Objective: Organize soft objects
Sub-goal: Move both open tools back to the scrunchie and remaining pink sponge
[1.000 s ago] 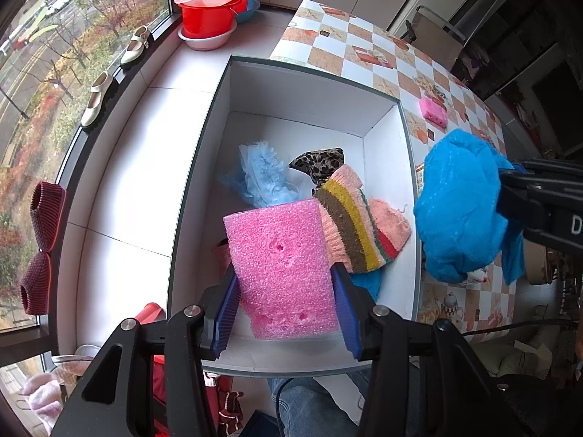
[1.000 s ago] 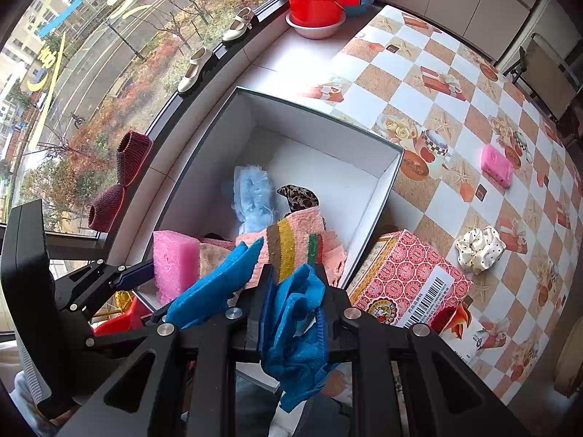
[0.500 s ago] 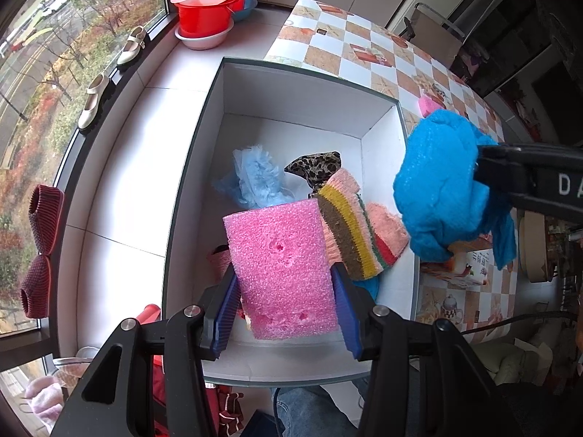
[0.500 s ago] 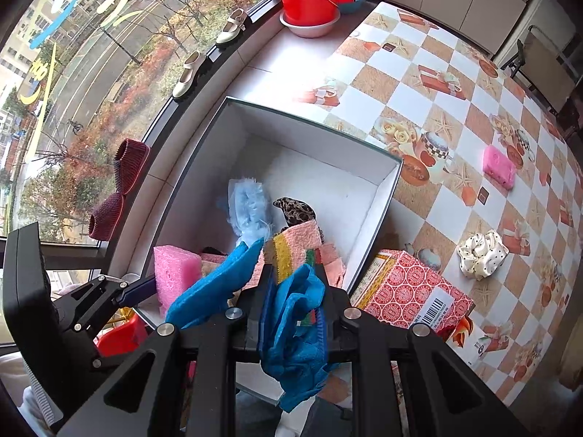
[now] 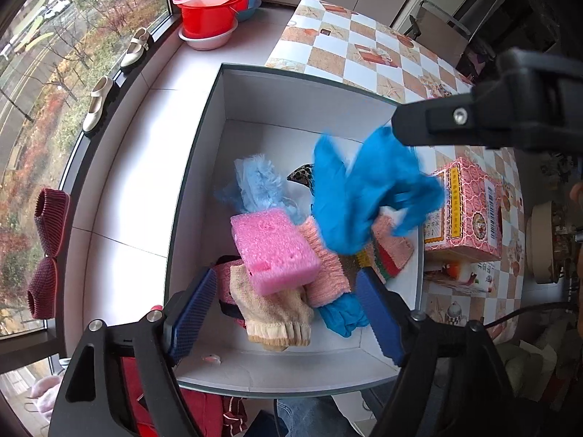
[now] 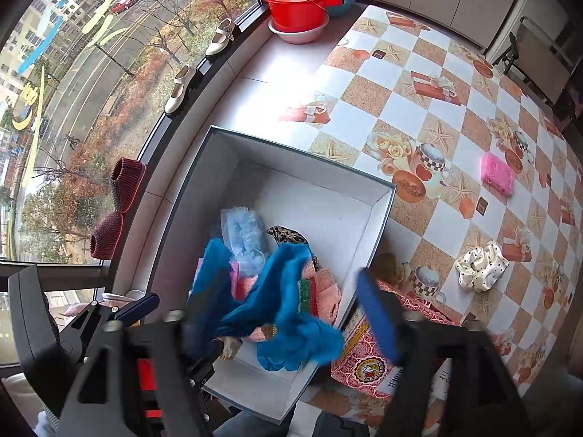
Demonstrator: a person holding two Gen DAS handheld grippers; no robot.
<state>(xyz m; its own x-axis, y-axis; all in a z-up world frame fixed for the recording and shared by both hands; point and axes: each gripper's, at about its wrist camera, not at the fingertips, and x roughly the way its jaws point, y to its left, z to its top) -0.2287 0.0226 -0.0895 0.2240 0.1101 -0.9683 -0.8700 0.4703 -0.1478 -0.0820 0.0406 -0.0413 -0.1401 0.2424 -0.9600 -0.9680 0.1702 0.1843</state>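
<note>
Now your left gripper (image 5: 288, 313) and right gripper (image 6: 288, 313) have just spread, gripping nothing; one pink sponge (image 5: 275, 251), one blue cloth (image 5: 364, 189) over the box (image 5: 204, 167); far half bare.

Left gripper (image 5: 288, 313): jaws wide apart and just been opening; blue fingers (image 5: 193, 309) touch nothing.
Sponge (image 5: 275, 245): pink, released, lying tilted on the pile in the box, clear of both fingers.
Box (image 5: 196, 196): white inside, open top, on the surface (image 5: 364, 58) by the window ledge.
Pile: beige sock (image 5: 271, 313) under the sponge, pink knit (image 5: 326, 273) beside it, pale blue fluff (image 5: 257, 185) behind, blue piece (image 5: 342, 315) near the right finger.
Blue cloth (image 5: 364, 185): blurred, loose above the box's right side, below the right gripper (image 5: 484, 116).
Carton (image 5: 466, 211): pink patterned, just outside the box's right wall.
Basins (image 5: 211, 11): stacked, far corner.
</note>
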